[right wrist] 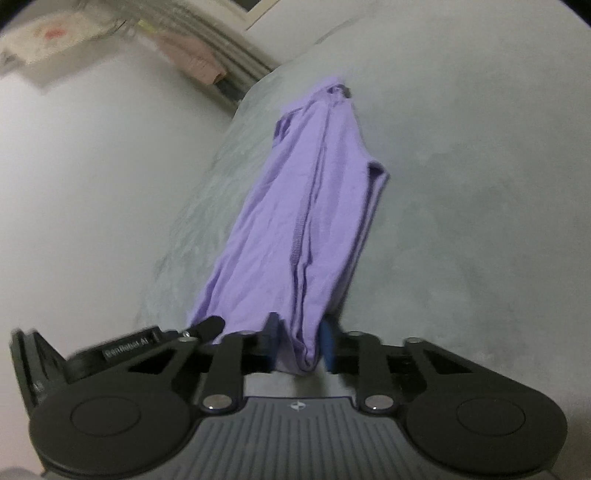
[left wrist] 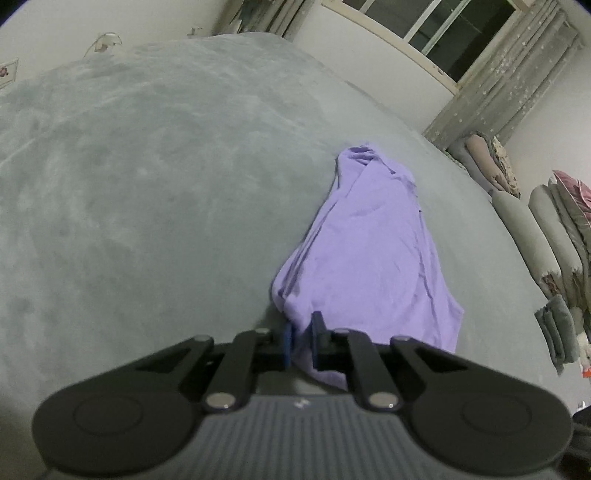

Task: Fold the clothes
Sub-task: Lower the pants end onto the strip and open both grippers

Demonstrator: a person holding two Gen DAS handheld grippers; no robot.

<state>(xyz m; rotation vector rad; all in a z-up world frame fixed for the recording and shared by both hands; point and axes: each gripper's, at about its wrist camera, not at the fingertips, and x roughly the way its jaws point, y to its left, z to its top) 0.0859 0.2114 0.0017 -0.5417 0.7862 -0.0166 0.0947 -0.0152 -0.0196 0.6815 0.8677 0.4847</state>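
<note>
Home bedrm: grey bed (left wrist: 147, 166), curtained window (left wrist: 443, 33), stacked quilts (left wrist: 546, 229).

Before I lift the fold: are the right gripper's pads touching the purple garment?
Touching. The right wrist view shows the right gripper pinching the purple garment between its blue pads.

So the right gripper (right wrist: 301, 341) has its jaws pinched on the bunched near end of the purple garment (right wrist: 314, 206), which stretches away across the grey bed (right wrist: 480, 184) toward its far edge.
</note>
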